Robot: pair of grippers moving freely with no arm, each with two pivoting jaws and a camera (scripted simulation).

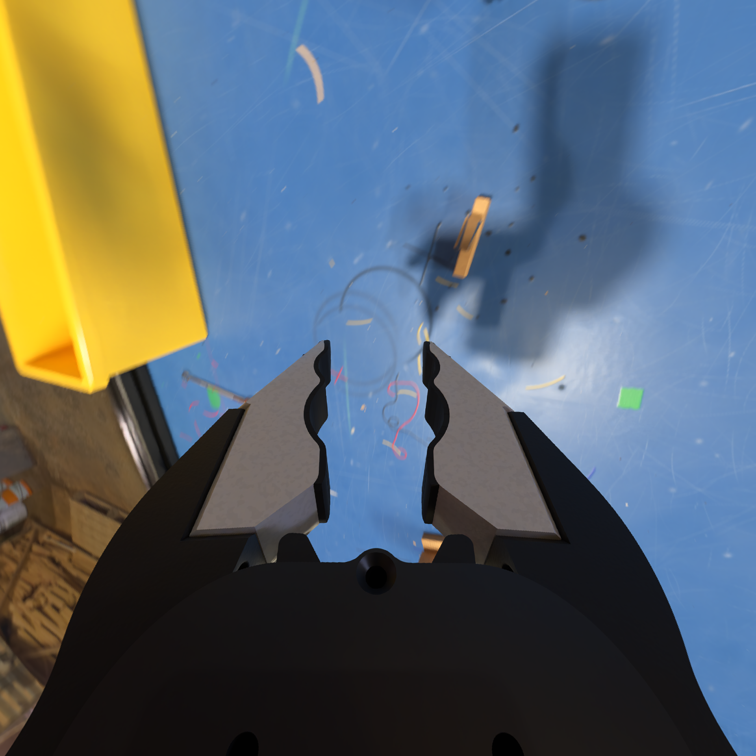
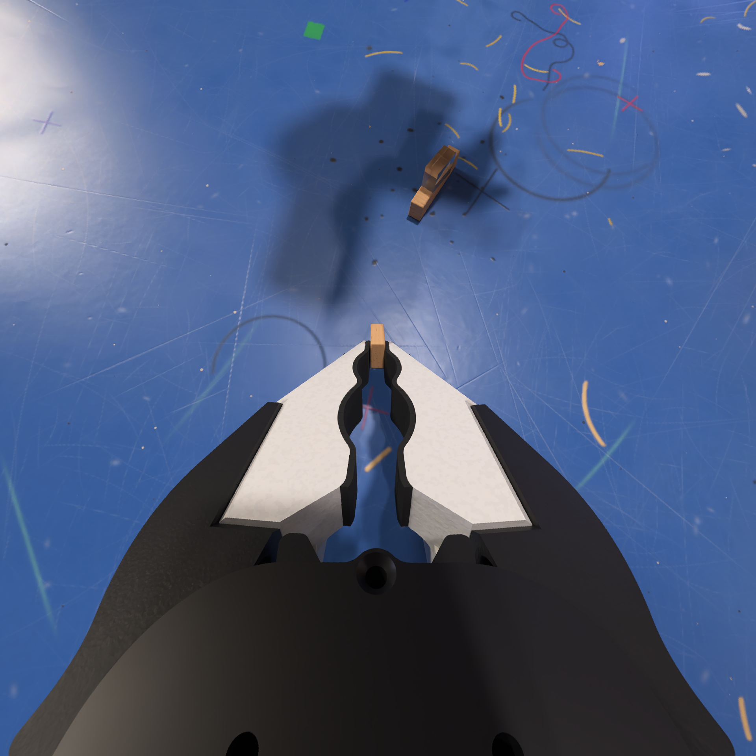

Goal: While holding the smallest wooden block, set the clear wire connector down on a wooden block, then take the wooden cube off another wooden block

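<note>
My right gripper (image 2: 376,344) is shut on the smallest wooden block (image 2: 376,333), a thin tan piece that sticks out past the fingertips. Ahead and to the right, a flat wooden block (image 2: 421,202) lies on the blue table with the clear wire connector (image 2: 442,163) resting on its far end. My left gripper (image 1: 376,347) is open and empty above the table. It sees the same block (image 1: 464,255) and connector (image 1: 478,217) ahead to the right. Another wooden piece (image 1: 428,548) shows partly behind the left gripper's base; I cannot tell whether it is the cube.
A yellow bin (image 1: 94,196) stands at the left by the table's edge (image 1: 143,421). A screw (image 1: 217,390), a green square (image 1: 630,398) and coloured wire scraps (image 1: 403,413) lie on the scratched blue table (image 2: 163,245).
</note>
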